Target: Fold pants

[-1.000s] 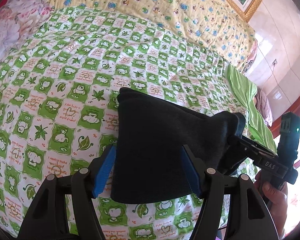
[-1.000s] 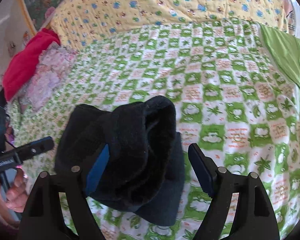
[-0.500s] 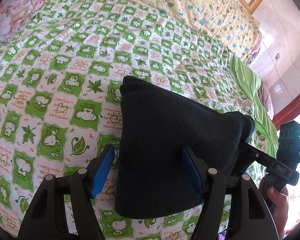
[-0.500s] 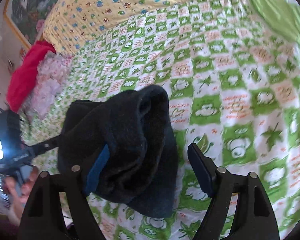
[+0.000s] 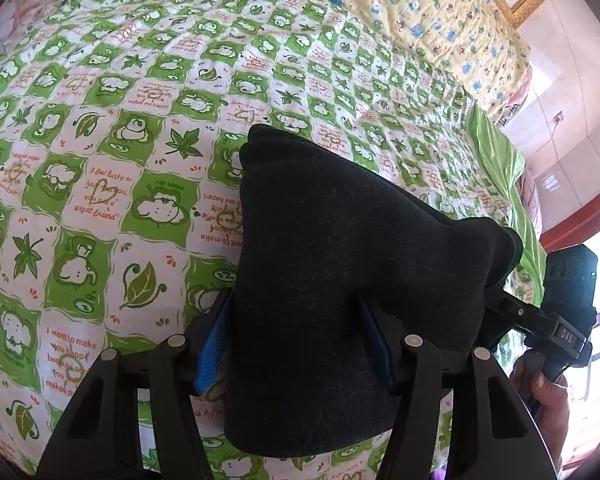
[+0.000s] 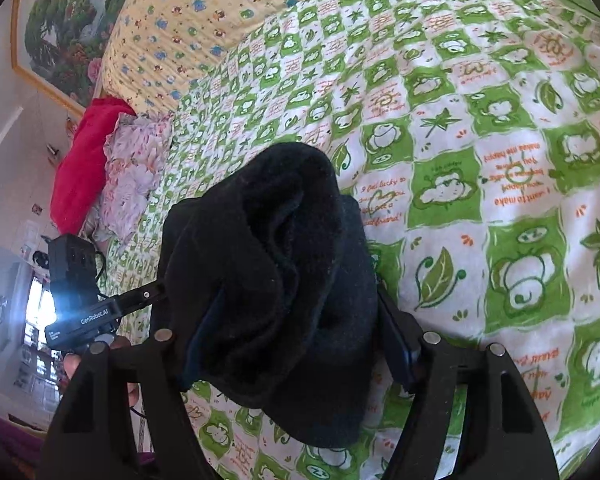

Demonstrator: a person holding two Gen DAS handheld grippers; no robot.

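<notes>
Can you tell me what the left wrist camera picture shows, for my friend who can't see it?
A folded bundle of dark pants sits between the left gripper fingers, whose jaws are closing on it, above a bed with a green and white cartoon quilt. At the right edge, the right gripper reaches to the bundle's far corner.

We see both fisheye views bright with daylight and bent toward dark round corners, the green-and-white checked cotton quilt (image 5: 148, 128) crisp, the folded black fleece pants (image 6: 276, 272) nearly detailless above it, and blown-out window glare (image 6: 40, 304) washing the edge left of that quilt.
</notes>
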